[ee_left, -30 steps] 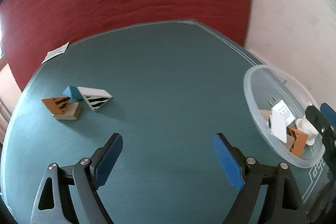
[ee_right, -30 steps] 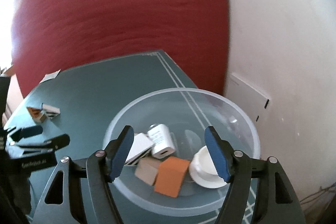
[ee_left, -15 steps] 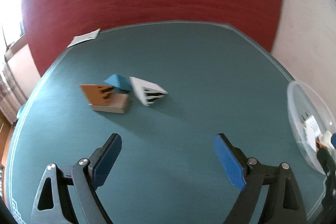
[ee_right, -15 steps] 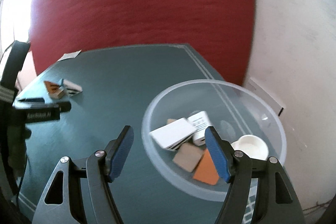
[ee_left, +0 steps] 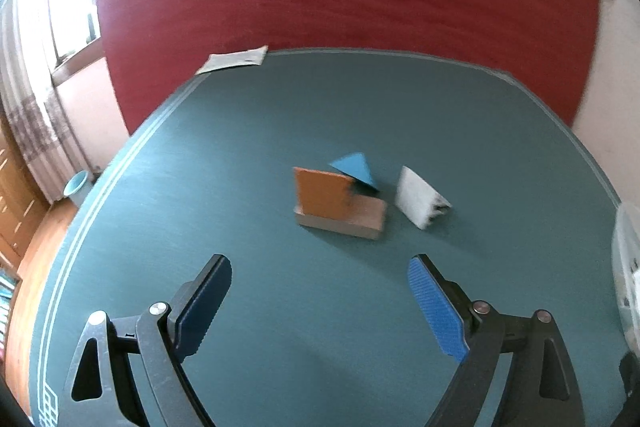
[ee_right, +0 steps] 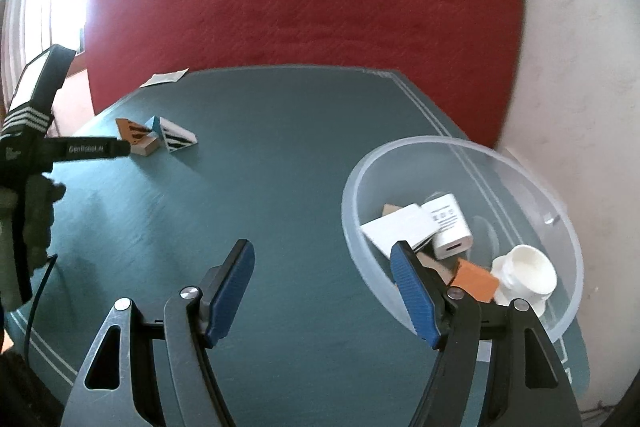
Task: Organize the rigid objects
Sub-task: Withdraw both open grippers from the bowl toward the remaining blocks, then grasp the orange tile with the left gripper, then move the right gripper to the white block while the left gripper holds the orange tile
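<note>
Bowl (ee_right: 460,155) holds charger (ee_right: 448,223), cup (ee_right: 526,271), blocks (one orange); both grippers (ee_left: 320,295) (ee_right: 324,275) gape, empty

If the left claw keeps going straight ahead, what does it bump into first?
Probably the orange-topped wooden block. The open left claw points at it across bare teal table; the blue triangular block sits just behind. Depth is uncertain.

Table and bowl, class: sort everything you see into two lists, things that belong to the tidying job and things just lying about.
Belongs to the job:
orange block
blue wedge
striped white wedge
clear bowl
white charger
white cup

Just lying about:
paper slip
teal table
</note>
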`<state>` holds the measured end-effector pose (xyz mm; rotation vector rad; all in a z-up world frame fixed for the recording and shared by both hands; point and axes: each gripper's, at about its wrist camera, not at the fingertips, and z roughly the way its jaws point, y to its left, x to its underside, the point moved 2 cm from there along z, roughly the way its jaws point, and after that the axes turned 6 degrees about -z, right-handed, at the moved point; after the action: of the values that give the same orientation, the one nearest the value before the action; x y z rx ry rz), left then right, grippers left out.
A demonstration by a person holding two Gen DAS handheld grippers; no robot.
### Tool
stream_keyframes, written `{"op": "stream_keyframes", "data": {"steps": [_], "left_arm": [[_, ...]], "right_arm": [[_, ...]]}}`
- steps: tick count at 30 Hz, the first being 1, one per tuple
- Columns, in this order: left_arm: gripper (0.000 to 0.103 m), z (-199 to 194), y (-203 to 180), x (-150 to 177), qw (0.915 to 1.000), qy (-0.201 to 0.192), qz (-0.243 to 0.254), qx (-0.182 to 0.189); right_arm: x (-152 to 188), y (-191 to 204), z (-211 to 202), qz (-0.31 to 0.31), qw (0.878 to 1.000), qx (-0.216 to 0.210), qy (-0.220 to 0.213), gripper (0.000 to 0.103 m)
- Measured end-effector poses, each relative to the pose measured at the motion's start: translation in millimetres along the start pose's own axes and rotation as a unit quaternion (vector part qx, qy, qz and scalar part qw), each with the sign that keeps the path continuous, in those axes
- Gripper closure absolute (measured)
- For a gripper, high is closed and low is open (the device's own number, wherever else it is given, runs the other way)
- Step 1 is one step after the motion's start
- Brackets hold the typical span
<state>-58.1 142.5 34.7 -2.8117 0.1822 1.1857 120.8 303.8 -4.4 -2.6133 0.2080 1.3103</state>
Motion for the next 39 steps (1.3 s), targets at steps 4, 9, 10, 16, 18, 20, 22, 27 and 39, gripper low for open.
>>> {"op": "stream_keyframes", "data": {"steps": [4,9,10,16,18,20,22,27,39], "left_arm": [[0.011,11.7,-5.8,-6.8,0.9999,-0.009,0.001,-0.011],[0.015,25.5,-7.5,-10.6,0.9998,-0.014,0.010,-0.012],[0.015,27.6,-11.1,-10.6,0.9998,-0.014,0.012,-0.012],[0.019,51.4,-11.8,-23.1,0.9997,-0.010,0.023,0.002],[0.020,56.8,-13.0,-25.3,0.9996,-0.007,0.025,0.009],[0.023,60.2,-13.9,-25.5,0.9995,-0.005,0.028,0.014],[0.034,60.2,-11.7,-23.2,0.9992,-0.001,0.034,0.019],[0.052,66.2,-1.8,-26.4,0.9983,0.009,0.035,0.046],[0.072,27.5,45.5,-0.2,0.9950,-0.008,0.030,0.095]], "right_arm": [[1.6,2.6,-1.0,-0.002,1.000,0.001,0.002,0.028],[1.3,4.7,-1.7,0.000,1.000,0.003,0.002,0.028],[1.2,4.8,-1.8,-0.001,1.000,0.004,0.001,0.028],[-4.3,11.8,-4.4,-0.007,1.000,0.016,-0.013,0.028],[-6.7,12.4,-3.3,-0.003,1.000,0.014,-0.012,0.028],[-8.2,13.5,-1.8,0.001,1.000,0.012,-0.010,0.028],[-11.3,15.6,1.6,0.009,1.000,0.002,-0.004,0.028],[-24.8,24.1,14.3,0.032,0.999,-0.036,0.014,0.028],[-63.1,71.7,61.8,0.033,0.993,-0.100,0.047,0.028]]}}
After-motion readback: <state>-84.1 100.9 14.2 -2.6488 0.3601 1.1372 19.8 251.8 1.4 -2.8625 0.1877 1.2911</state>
